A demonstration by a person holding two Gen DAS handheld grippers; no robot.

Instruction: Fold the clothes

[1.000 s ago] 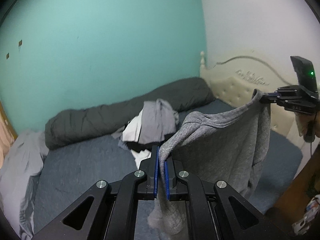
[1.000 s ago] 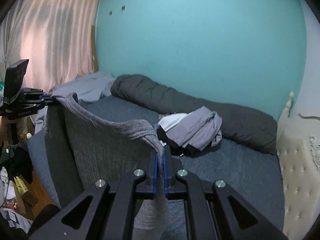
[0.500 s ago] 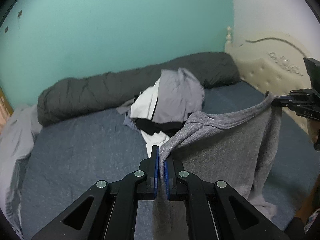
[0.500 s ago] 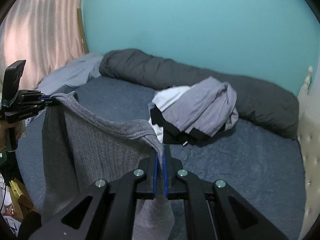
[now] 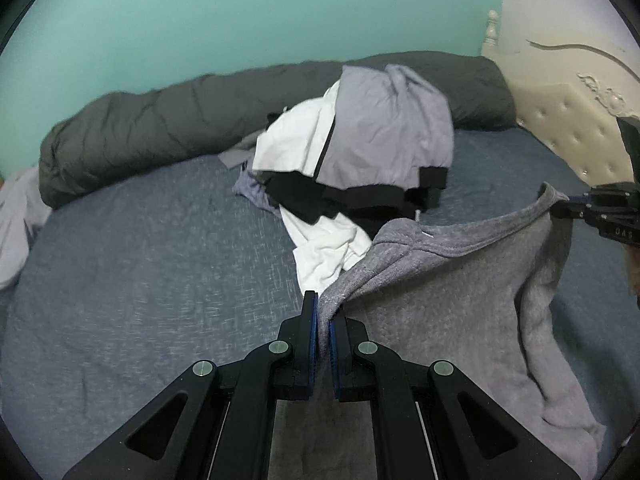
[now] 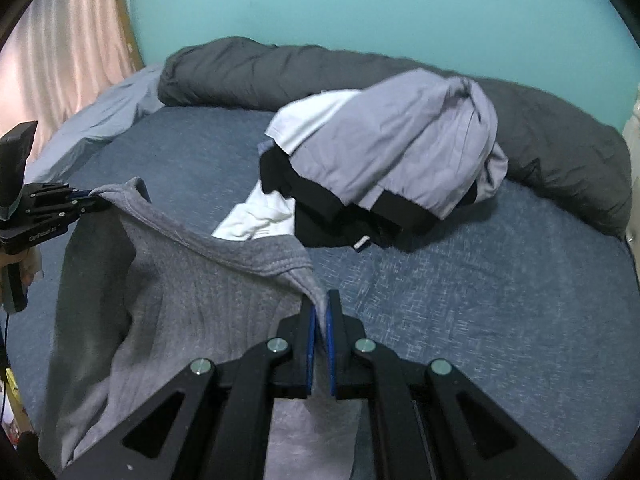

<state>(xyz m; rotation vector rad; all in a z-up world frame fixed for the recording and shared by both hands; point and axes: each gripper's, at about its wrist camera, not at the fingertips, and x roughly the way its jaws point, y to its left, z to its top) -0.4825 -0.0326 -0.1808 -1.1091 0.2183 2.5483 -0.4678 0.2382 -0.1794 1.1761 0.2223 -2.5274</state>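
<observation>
Sweater (image 5: 460, 292) (grey knit) hangs between us over the bed (image 5: 140, 280): left gripper (image 5: 323, 320) and right gripper (image 6: 319, 312) each have jaws clenched on a shoulder. Only our left view shows the headboard (image 5: 560, 112) at two o'clock; only our right shows the curtain (image 6: 60, 48) at ten.

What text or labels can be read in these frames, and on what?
"DAS": white letters on the black body of the right gripper, cut off by the frame edge.
White brand lettering on the black body of the left gripper, seen from the right wrist: too small and blurred to read.
Nothing else carries text.
</observation>
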